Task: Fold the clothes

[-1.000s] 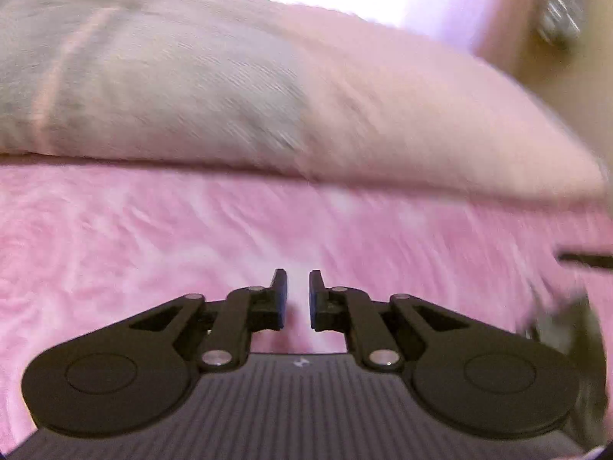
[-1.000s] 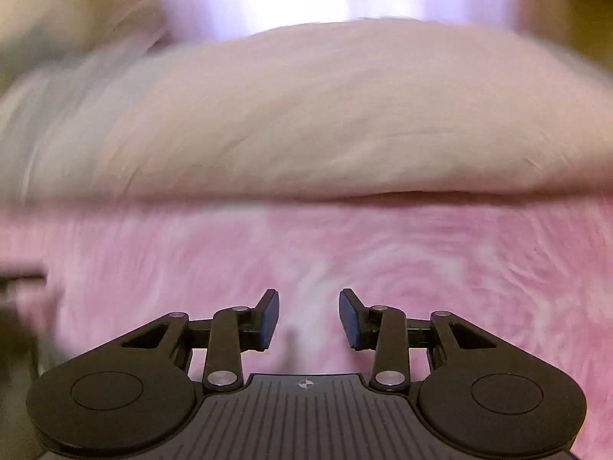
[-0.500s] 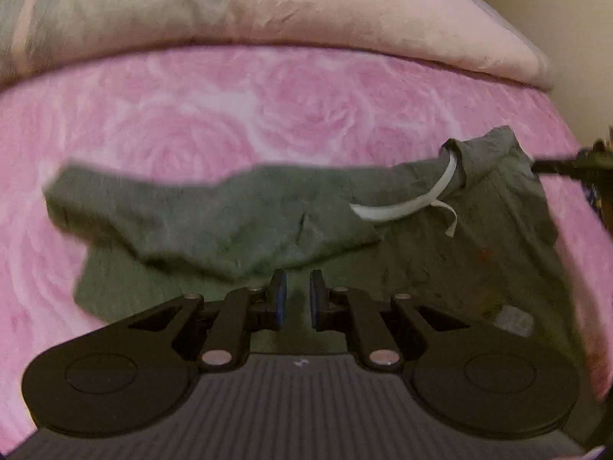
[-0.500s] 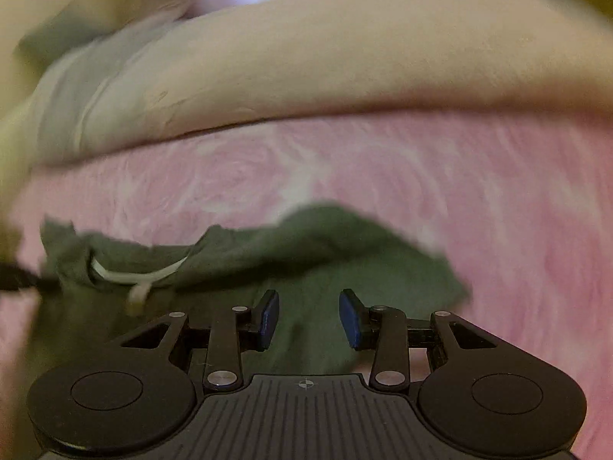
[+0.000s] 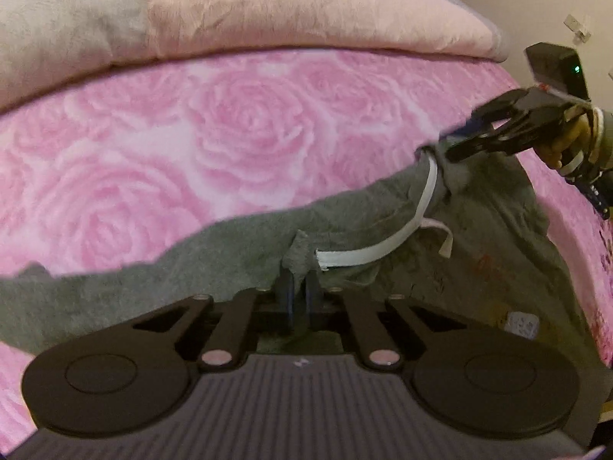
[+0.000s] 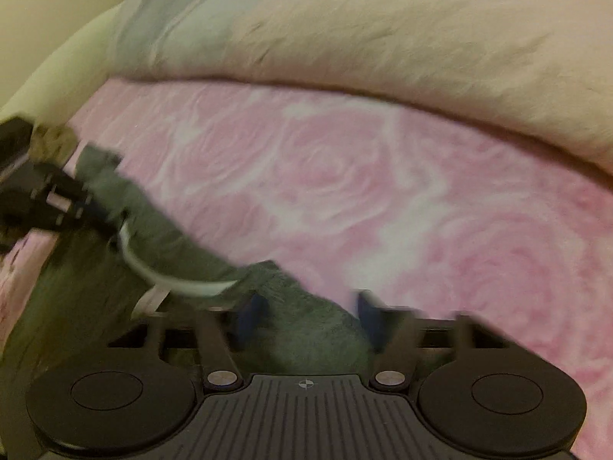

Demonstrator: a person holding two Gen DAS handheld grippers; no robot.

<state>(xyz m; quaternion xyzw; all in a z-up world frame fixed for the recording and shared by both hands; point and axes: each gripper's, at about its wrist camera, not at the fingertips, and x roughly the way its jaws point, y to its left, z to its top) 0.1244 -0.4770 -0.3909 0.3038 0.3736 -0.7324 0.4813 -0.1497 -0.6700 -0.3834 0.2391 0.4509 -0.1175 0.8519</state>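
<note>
Right, notes for the grab-and-spread step:

1. The grey top [image 5: 214, 268] is lying crumpled on the pink rose bed cover [image 5: 230, 134], across the lower centre and right of the left wrist view. Its neck opening is marked by the white neck tape [image 5: 383, 249]. Nothing has been folded yet.
2. The left tongs [image 5: 298, 291] have just been closing and are now pinched on a tuft of the top, right beside the near end of the tape.
3. The right tongs [image 5: 456, 142] have just been closing too. In their own view they are smeared, with the fingers looking apart and cloth between them. From the left view, at the upper right, they read as clamped on the collar edge, so they are taken as gripping.
4. Both grips should be confirmed as holding the fabric layers, not the tape alone, before anything is lifted.
5. The lift should be kept level and the hands drawn apart so the neckline is pulled taut. The body can then be laid flat.
6. The quilt [image 5: 306, 11] along the top of the frame should be kept clear of.
</note>
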